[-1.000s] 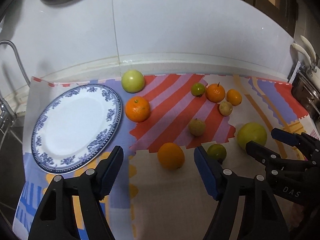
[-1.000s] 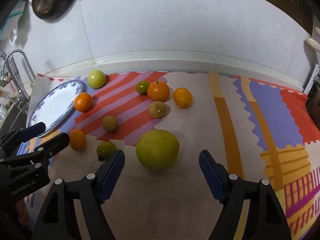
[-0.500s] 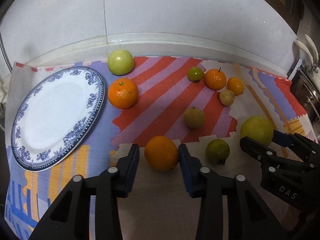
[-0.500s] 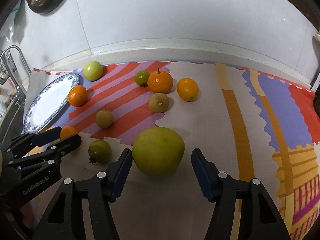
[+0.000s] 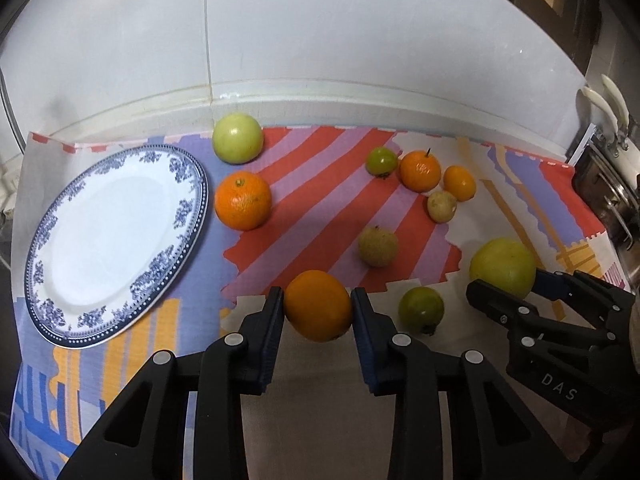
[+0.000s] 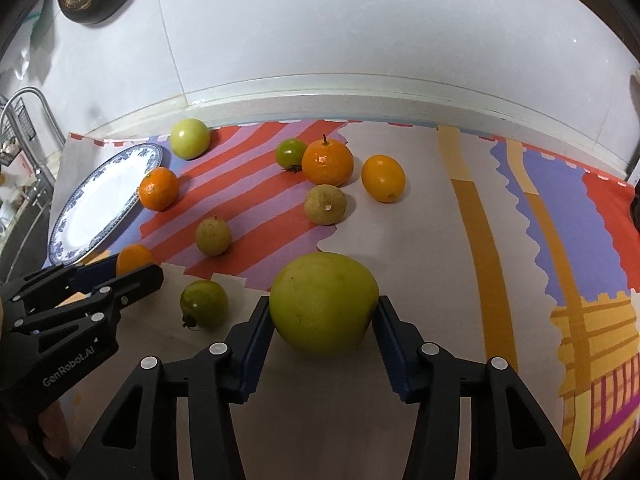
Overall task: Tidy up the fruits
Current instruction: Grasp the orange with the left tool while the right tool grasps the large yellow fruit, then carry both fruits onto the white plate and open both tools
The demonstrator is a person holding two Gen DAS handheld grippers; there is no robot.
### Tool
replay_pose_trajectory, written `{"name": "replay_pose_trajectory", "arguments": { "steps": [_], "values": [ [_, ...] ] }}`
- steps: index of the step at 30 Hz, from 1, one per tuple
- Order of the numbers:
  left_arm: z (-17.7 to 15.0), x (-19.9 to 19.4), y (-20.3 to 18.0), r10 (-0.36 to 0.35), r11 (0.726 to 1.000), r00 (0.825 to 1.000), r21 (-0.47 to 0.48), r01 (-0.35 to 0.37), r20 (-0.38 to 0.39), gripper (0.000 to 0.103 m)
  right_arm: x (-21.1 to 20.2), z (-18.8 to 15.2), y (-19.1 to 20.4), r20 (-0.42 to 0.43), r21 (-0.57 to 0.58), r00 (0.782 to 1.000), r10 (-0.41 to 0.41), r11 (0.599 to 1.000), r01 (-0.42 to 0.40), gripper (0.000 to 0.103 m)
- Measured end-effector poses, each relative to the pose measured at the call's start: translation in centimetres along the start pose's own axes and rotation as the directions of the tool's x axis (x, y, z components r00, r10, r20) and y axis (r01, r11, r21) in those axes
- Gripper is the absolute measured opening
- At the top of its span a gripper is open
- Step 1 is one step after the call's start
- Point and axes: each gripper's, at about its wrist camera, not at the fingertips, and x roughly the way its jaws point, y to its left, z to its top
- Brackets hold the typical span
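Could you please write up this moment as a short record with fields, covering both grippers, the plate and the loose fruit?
left gripper: closing, fingers against the smooth orange fruit
right gripper: closing, fingers against the large yellow-green round fruit
blue-patterned white plate: bare, at the mat's left end
colourful striped mat: under all the fruit
loose fruit: nine pieces lie on the mat
nearest loose piece: small dark green fruit, lying between the grippers

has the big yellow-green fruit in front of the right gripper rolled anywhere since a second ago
No. The big yellow-green fruit sits just below the same notch in the striped mat patch; only the right gripper closed in around it.
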Motion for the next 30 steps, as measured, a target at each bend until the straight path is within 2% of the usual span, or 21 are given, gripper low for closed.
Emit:
{"name": "replay_pose_trajectory", "arguments": {
  "steps": [16, 30],
  "values": [
    [0.0, -6.7, 0.1, -0.005, 1.0, 0.993, -0.004, 0.005, 0.118, 0.034, -6.5, 0.9, 2.4, 0.111, -0.065, 0.993, 0.05, 0.997, -0.043, 0.051],
    [-0.3, -12.5, 2.3, 0.051, 0.999, 0.971, -0.008, -0.051, 0.233, 0.034, -11.2, 1.3, 5.9, 0.192, -0.139, 0.975, 0.112, 0.987, -0.086, 0.051]
  ]
}}
